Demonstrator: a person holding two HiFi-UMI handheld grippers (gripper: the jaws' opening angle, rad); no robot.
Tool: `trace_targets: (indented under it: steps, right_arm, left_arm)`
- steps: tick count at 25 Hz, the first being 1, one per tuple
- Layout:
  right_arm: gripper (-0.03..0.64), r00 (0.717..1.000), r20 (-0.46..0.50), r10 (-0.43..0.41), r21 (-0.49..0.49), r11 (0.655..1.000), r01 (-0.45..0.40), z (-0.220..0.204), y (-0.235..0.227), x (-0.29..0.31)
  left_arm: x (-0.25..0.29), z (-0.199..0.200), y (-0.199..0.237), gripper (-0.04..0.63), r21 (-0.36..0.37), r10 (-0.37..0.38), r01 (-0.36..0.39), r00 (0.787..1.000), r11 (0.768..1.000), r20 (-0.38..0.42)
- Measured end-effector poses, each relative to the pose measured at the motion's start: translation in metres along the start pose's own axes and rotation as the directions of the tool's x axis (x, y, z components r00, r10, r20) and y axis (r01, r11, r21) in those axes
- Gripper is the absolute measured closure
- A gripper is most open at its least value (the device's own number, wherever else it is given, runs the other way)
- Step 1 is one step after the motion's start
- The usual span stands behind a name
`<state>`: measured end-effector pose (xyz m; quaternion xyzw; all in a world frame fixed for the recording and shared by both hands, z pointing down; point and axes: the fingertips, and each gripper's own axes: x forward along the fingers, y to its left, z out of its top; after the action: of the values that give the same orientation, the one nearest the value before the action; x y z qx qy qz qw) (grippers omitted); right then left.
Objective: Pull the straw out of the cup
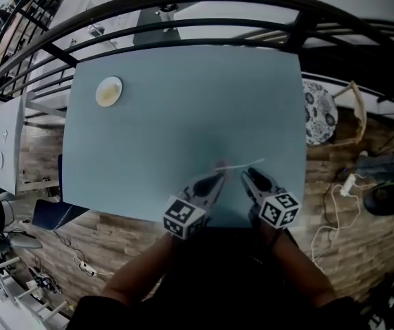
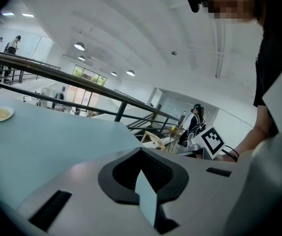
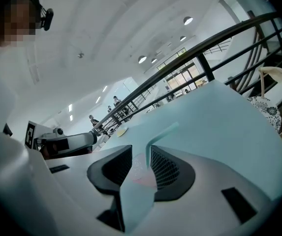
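The right gripper (image 3: 141, 154) is pinching a thin, pale, translucent plastic straw (image 3: 163, 133): its dark ribbed jaws are standing only a narrow slit apart, and the straw is rising out of that slit and bending off to the gripper's right. Just to its left, the left gripper (image 1: 219, 178) is lying with its jaws pressed together at the tips and nothing between them. Directly ahead of the left gripper's tips, at the straw's other end, a faint blurred smudge (image 1: 219, 166) is showing on the smooth pale blue-grey tabletop (image 1: 183, 108); whether it is the cup cannot be told. Well ahead and to the left, a small round cream-coloured dish (image 1: 109, 91) is sitting near the table's far corner. Beyond the far edge, a black metal railing (image 1: 183, 0) is curving across.
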<state>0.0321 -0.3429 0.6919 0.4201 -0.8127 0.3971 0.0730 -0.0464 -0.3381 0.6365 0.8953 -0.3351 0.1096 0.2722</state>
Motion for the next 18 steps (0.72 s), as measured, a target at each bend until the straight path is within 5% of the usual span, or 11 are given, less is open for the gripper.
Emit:
trace_targets:
  steps: [14,18]
  right_arm:
    - [0.508,0.999,-0.031,0.010,0.006,1.000,-0.010,0.000,-0.019,0.022]
    - [0.572,0.999,-0.037,0.016,-0.020,1.000,-0.017,0.001,-0.011,0.026]
  left_arm:
    - [0.005,-0.007,0.012,0.584,-0.043,0.043,-0.043,0.999,0.998,-0.012]
    - [-0.001,-0.007,0.015,0.584,-0.050,0.049,-0.049,0.999,0.998,-0.007]
